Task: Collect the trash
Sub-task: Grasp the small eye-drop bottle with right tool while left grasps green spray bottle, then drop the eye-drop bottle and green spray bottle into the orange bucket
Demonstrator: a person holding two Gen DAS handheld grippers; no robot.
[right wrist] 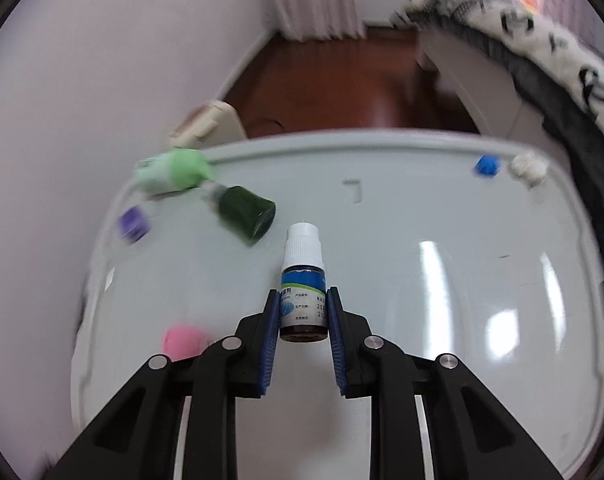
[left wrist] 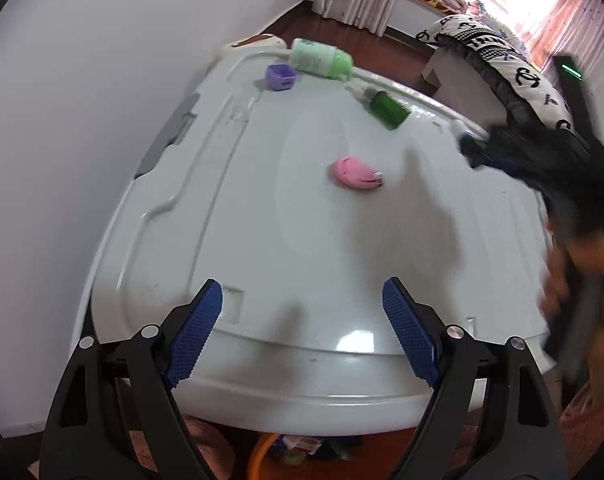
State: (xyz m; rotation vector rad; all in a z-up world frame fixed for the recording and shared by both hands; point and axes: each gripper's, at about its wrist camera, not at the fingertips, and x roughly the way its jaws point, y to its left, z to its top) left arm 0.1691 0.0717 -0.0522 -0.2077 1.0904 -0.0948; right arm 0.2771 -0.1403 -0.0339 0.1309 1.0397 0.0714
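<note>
Storage-box lid (left wrist: 302, 240): pale grey-white. Dropper bottle (right wrist: 304, 280): white cap, blue-and-white label. Glass bottle (left wrist: 388, 107): dark green. Plastic bottle (left wrist: 321, 59): mint green. Small cup (left wrist: 279, 76): purple. Pink case (left wrist: 356, 173). Quilt (left wrist: 514, 68): white, black logos.

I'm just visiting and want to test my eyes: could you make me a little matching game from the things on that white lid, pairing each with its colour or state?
Things:
1. small box
2. dropper bottle
3. left claw
4. glass bottle

Descriptions:
A. dark green, lying on its side
B. purple
C. gripped in the right claw
D. open, holding nothing

Pairs: 1-B, 2-C, 3-D, 4-A
</note>
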